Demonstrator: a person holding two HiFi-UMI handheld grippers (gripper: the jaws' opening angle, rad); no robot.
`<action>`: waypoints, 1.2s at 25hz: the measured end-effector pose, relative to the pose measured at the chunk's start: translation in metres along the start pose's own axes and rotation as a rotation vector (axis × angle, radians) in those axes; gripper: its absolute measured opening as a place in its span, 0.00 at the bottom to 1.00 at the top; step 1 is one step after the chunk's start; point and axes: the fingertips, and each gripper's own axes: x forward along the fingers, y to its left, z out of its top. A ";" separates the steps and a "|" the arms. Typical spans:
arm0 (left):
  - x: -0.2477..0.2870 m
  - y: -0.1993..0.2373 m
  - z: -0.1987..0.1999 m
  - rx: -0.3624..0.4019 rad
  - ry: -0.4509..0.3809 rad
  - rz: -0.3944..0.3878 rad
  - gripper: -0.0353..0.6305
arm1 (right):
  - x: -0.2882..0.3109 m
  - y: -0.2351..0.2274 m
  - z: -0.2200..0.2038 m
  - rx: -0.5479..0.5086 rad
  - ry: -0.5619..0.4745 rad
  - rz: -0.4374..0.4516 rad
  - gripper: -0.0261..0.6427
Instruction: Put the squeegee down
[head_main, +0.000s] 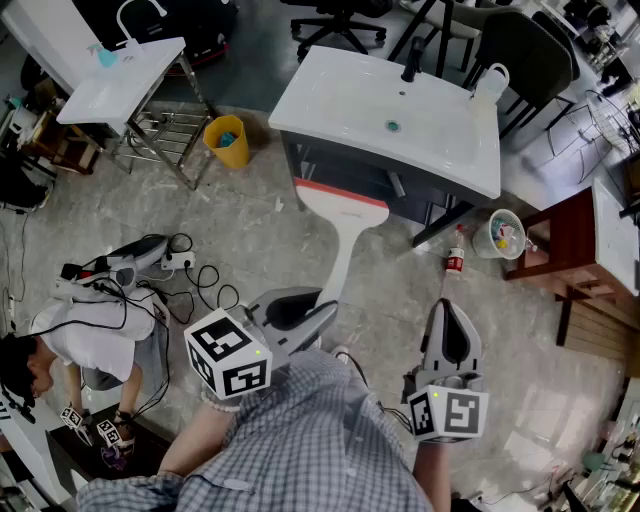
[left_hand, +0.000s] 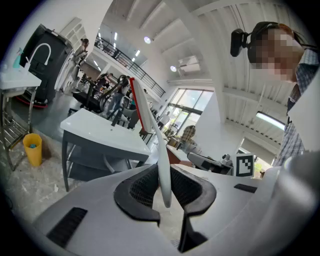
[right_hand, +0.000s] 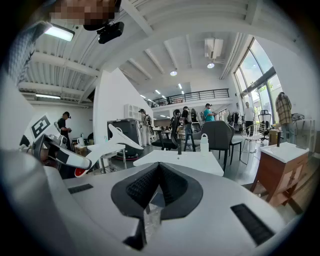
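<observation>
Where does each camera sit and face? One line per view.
Head view: on the person's head, looking steeply down at basin, left gripper, right gripper, checked shirt.
Left gripper view: on the left gripper, looking along jaws shut on the squeegee toward the basin.
Right gripper view: on the right gripper, jaws together, empty, facing the basin.
Shared: all three show basin and squeegee.

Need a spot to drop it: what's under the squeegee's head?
Bare stone floor and the dark front of the sink cabinet show around the squeegee. The patch directly beneath its head is covered.
</observation>
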 end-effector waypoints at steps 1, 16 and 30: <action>0.000 0.000 0.000 0.001 0.002 -0.002 0.16 | 0.000 0.000 0.000 0.002 -0.001 -0.001 0.05; 0.002 0.002 0.001 -0.005 0.005 -0.012 0.16 | 0.003 0.004 0.004 0.033 -0.014 0.022 0.05; -0.001 0.013 0.011 0.012 0.021 -0.065 0.16 | -0.003 0.006 0.000 0.064 -0.013 -0.072 0.05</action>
